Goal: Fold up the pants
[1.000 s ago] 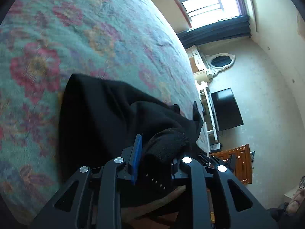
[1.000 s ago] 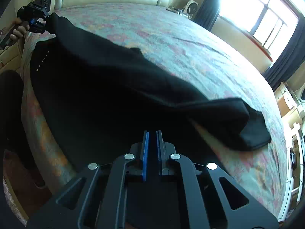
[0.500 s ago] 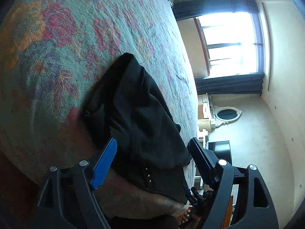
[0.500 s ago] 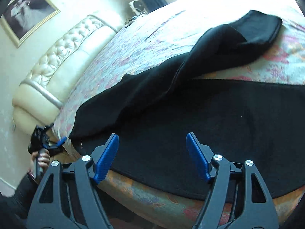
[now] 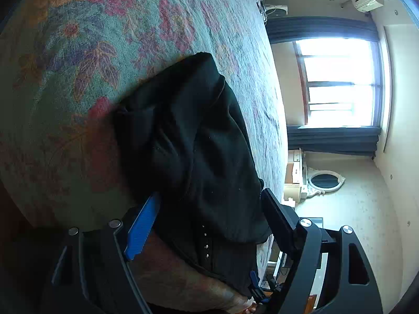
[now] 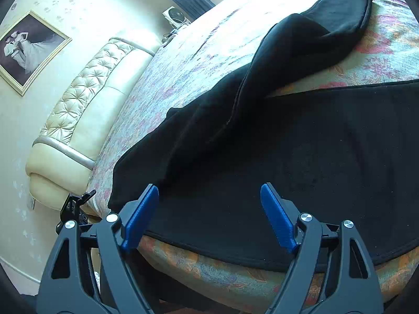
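**Over the bed edge: both grippers spread above black pants**

Nearest each lens, the left gripper (image 5: 209, 217) and right gripper (image 6: 209, 209) stand with jaws wide apart, both having just been opening; the right's opened further most recently. No pad presses on cloth, though fabric lies in the gap between each pair. Beyond them, the black pants (image 6: 301, 144) lie on the floral bedspread (image 5: 78, 65) near the bed's edge, one leg (image 6: 314, 34) draped across toward the far side. Farther off are a tufted cream headboard (image 6: 86, 99) and a bright window (image 5: 340, 83).
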The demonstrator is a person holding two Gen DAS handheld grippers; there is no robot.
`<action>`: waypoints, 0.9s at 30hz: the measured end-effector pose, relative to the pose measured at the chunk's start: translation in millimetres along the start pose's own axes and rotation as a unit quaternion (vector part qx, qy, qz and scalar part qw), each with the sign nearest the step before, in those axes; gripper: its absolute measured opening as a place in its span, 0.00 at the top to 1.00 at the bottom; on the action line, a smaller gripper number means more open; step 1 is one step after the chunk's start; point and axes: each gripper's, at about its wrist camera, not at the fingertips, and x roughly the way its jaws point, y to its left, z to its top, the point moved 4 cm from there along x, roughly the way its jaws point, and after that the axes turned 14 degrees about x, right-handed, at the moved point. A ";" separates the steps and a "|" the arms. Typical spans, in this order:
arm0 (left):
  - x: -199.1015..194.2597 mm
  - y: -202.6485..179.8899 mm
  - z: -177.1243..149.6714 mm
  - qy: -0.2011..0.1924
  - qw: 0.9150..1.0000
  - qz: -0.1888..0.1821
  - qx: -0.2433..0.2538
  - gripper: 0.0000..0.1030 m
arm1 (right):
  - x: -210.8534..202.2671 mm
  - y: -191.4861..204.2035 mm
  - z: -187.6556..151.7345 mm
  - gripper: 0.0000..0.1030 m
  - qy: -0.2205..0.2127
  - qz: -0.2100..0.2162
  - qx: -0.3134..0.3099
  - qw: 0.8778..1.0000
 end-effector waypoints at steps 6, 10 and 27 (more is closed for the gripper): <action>8.1 -0.7 12.2 0.018 0.998 0.045 0.045 0.78 | -0.4 -12.1 9.0 0.13 -0.015 -0.005 0.035 0.999; 9.8 4.8 11.1 0.013 0.998 0.046 0.037 0.83 | 3.0 -6.1 29.3 0.13 -0.054 -0.029 0.047 0.997; 7.7 12.9 10.0 0.017 0.999 0.023 0.021 0.83 | 46.0 -18.4 73.1 0.89 -0.095 -0.082 0.118 0.985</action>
